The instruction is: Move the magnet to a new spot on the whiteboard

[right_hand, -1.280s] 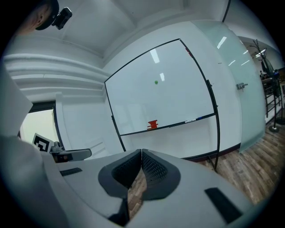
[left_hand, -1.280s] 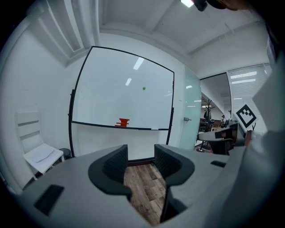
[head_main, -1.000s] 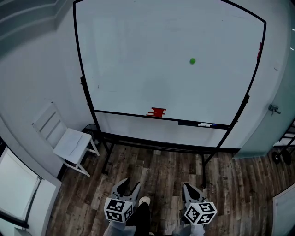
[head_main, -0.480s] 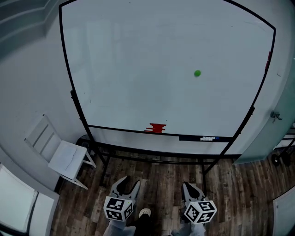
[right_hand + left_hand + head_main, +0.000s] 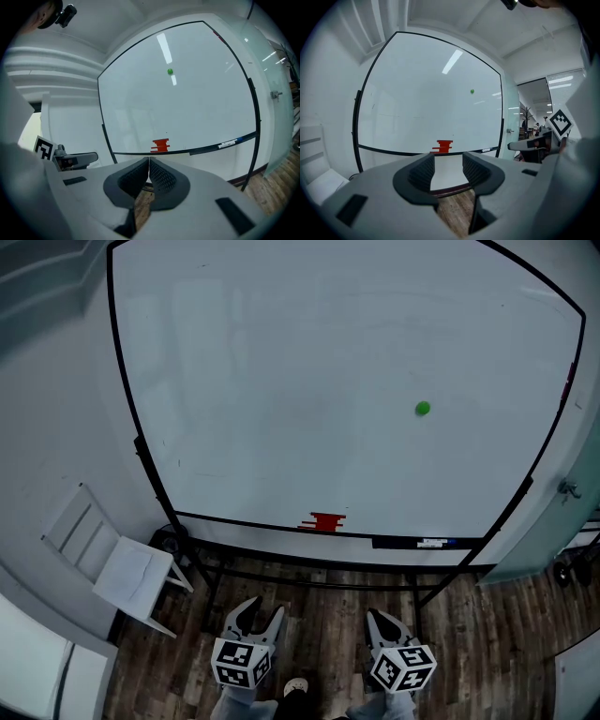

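Note:
A small green magnet sticks to the right half of the big black-framed whiteboard; it also shows as the magnet in the left gripper view and the magnet in the right gripper view. My left gripper is low in the head view, open, with nothing between its jaws. My right gripper sits beside it, shut and empty. Both point at the board from well short of it, over the wood floor.
A red eraser and a marker lie on the board's tray. A white chair stands left of the board's stand. A glass partition is at the right. Wood flooring lies between me and the board.
The whiteboard has grown larger and lower in the head view as I moved toward it. Both grippers keep their places at the bottom of the frame, jaws unchanged.

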`<act>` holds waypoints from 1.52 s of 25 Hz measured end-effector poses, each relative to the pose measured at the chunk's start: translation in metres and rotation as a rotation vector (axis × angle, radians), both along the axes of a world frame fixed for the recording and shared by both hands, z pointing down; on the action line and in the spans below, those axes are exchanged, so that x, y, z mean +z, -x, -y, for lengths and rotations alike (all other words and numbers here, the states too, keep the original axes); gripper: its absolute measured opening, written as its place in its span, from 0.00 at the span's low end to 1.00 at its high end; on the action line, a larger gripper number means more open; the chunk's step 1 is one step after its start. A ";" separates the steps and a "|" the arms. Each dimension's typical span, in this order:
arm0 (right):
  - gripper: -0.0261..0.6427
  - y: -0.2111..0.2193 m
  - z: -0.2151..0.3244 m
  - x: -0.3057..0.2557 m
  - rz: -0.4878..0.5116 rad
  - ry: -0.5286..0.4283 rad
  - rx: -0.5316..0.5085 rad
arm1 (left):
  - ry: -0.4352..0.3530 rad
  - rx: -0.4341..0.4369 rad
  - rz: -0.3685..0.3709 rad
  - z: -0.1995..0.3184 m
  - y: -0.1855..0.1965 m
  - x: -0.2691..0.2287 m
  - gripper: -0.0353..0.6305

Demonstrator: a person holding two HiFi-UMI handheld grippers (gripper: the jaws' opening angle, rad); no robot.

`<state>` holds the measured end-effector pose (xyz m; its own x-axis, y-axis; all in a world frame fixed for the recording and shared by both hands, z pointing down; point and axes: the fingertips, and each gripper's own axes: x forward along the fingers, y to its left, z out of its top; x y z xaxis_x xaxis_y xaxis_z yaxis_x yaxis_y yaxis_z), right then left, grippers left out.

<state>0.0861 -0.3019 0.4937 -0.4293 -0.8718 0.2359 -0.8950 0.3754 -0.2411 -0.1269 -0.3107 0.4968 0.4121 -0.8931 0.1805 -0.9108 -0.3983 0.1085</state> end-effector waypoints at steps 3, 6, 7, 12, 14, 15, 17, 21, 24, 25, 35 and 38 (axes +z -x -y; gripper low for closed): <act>0.08 0.001 0.020 -0.001 0.000 -0.003 0.009 | 0.001 0.001 0.001 0.020 0.005 0.001 0.32; 0.08 0.005 0.039 0.001 0.002 -0.004 0.018 | 0.000 0.003 -0.001 0.041 0.010 0.002 0.32; 0.08 0.006 0.045 0.001 0.003 -0.005 0.020 | -0.001 0.006 -0.001 0.048 0.011 0.002 0.32; 0.08 0.007 0.074 0.003 0.013 -0.020 0.041 | -0.010 0.031 0.006 0.081 0.011 0.005 0.32; 0.08 0.008 0.083 0.003 0.015 -0.027 0.052 | -0.016 0.041 0.009 0.093 0.012 0.005 0.32; 0.08 0.007 0.087 0.004 0.018 -0.028 0.057 | -0.018 0.046 0.011 0.098 0.012 0.005 0.32; 0.08 0.006 0.095 0.006 0.021 -0.024 0.067 | -0.016 0.056 0.013 0.109 0.010 0.007 0.32; 0.08 0.002 0.103 0.014 0.023 -0.008 0.089 | -0.002 0.082 0.012 0.121 0.005 0.015 0.32; 0.08 -0.002 0.106 0.016 0.017 -0.003 0.100 | 0.006 0.104 0.011 0.128 -0.002 0.019 0.32; 0.08 -0.005 0.107 0.015 0.015 -0.004 0.104 | 0.007 0.113 0.012 0.130 -0.005 0.020 0.32; 0.08 -0.038 0.119 -0.028 0.023 -0.086 0.130 | -0.069 0.202 0.074 0.160 -0.048 -0.012 0.33; 0.08 -0.049 0.128 -0.045 0.026 -0.120 0.126 | -0.118 0.224 0.102 0.175 -0.065 -0.032 0.33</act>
<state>0.1351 -0.4300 0.4487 -0.3191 -0.9405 0.1171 -0.9309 0.2879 -0.2247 -0.0615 -0.4856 0.4646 0.5868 -0.7990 0.1313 -0.8024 -0.5956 -0.0388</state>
